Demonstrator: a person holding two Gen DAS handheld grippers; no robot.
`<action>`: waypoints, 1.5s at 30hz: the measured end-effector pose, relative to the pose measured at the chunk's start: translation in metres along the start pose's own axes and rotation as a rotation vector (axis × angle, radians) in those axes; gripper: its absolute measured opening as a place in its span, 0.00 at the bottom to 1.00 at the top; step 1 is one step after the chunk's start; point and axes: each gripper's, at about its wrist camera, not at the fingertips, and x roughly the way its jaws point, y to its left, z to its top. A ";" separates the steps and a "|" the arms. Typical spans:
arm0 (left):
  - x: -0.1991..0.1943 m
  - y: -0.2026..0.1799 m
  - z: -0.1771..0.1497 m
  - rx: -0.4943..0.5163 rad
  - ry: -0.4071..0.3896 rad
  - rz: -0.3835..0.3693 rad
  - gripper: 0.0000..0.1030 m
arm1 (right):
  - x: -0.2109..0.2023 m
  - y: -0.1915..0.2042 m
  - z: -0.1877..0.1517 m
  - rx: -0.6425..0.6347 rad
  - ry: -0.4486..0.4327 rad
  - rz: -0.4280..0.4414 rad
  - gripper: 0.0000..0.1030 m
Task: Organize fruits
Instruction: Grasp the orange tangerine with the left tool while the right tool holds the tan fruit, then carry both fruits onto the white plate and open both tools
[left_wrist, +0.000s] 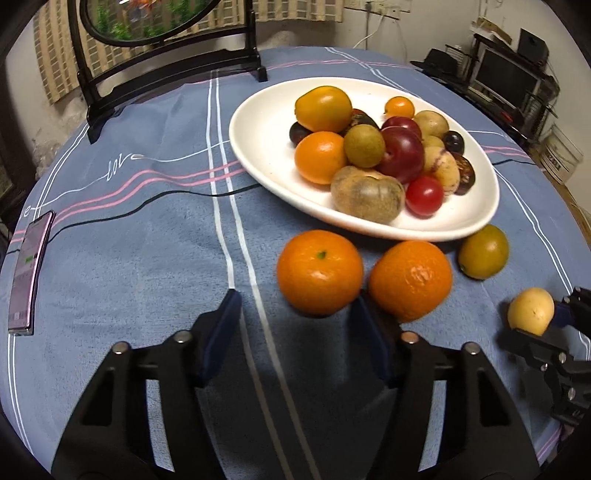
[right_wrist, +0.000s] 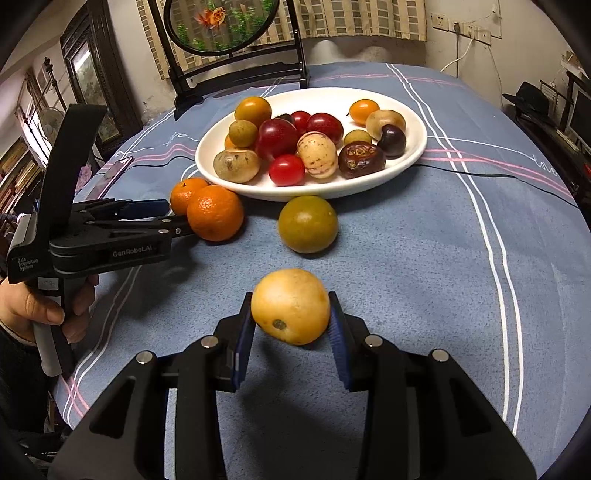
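Item: fruit sorting, step in hand.

Right gripper (right_wrist: 291, 314): fingers clenched on a yellow fruit (right_wrist: 290, 306), one pad on each side; it looks lifted slightly off the surface (right_wrist: 424, 258), though a contact underneath cannot be ruled out.

Left gripper (left_wrist: 295, 314): fingers released, spread wide, empty. Their tips sit just beside two oranges (left_wrist: 320, 271) (left_wrist: 410, 280); one tip stands in the gap between the pair.

Green-orange fruit (right_wrist: 307, 224): loose on the surface, just in front of the white plate (right_wrist: 406, 162).

Plate contents: mixed heap of red, yellow, brown and dark fruits, crowded toward one half.

Judged step: carrying the yellow fruit, probably to the plate. Next move calls for a lift clear of the rim and a release onto a bare patch, so the heap is not knocked loose. The left gripper seems placed to close on an orange.

Hard to make out: the farther orange is half hidden in the right view; several plate fruits are buried under others; a phone (left_wrist: 27, 273) lies at the surface edge, screen unreadable.
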 end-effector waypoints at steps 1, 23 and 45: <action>-0.001 0.002 0.000 -0.001 0.000 -0.006 0.58 | 0.000 0.000 0.000 0.000 0.001 -0.002 0.37; 0.010 0.010 0.013 -0.008 -0.057 -0.031 0.48 | 0.001 0.004 -0.002 -0.007 0.002 0.009 0.37; -0.057 -0.011 0.019 -0.024 -0.155 -0.075 0.42 | -0.027 -0.012 0.014 0.014 -0.097 -0.017 0.37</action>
